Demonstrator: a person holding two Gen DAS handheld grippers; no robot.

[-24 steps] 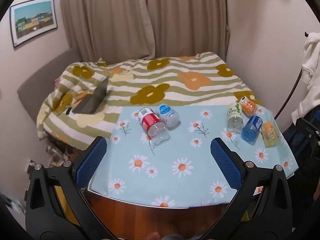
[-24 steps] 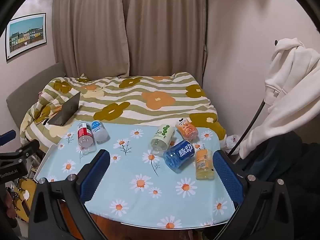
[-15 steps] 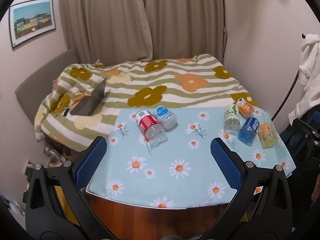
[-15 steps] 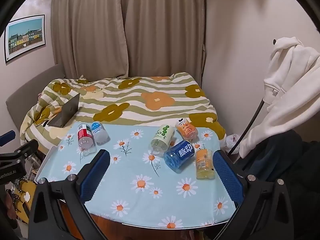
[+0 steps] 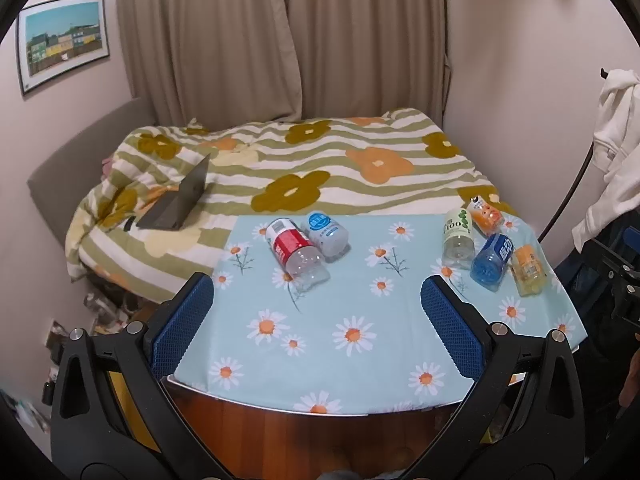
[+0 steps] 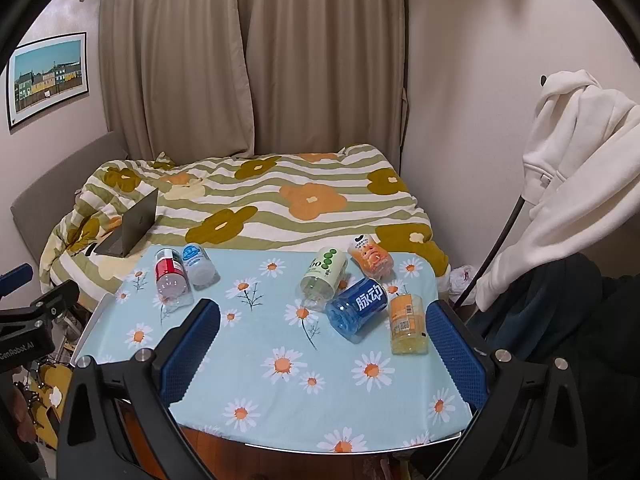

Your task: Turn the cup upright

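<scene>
Several cut-bottle cups lie on their sides on a daisy-print table (image 5: 352,360). At the left lie a red-labelled cup (image 5: 294,250) (image 6: 171,278) and a white-blue cup (image 5: 326,232) (image 6: 197,264). At the right lie a green-dotted cup (image 5: 458,232) (image 6: 322,276), an orange cup (image 5: 485,216) (image 6: 370,258), a blue cup (image 5: 492,262) (image 6: 356,310) and a yellow cup (image 5: 529,270) (image 6: 408,324). My left gripper (image 5: 316,320) is open and empty, above the table's near edge. My right gripper (image 6: 320,344) is open and empty, short of the right group.
A bed with a striped flower quilt (image 5: 320,168) stands behind the table, with an open laptop (image 5: 180,204) on it. Curtains (image 5: 280,40) hang behind. A white hoodie (image 6: 580,152) hangs at the right. The left gripper's body shows at the left edge of the right wrist view (image 6: 28,328).
Both views have shifted slightly; the cups sit a little lower and nearer in the right view. No cup has moved. Both grippers stay open.
</scene>
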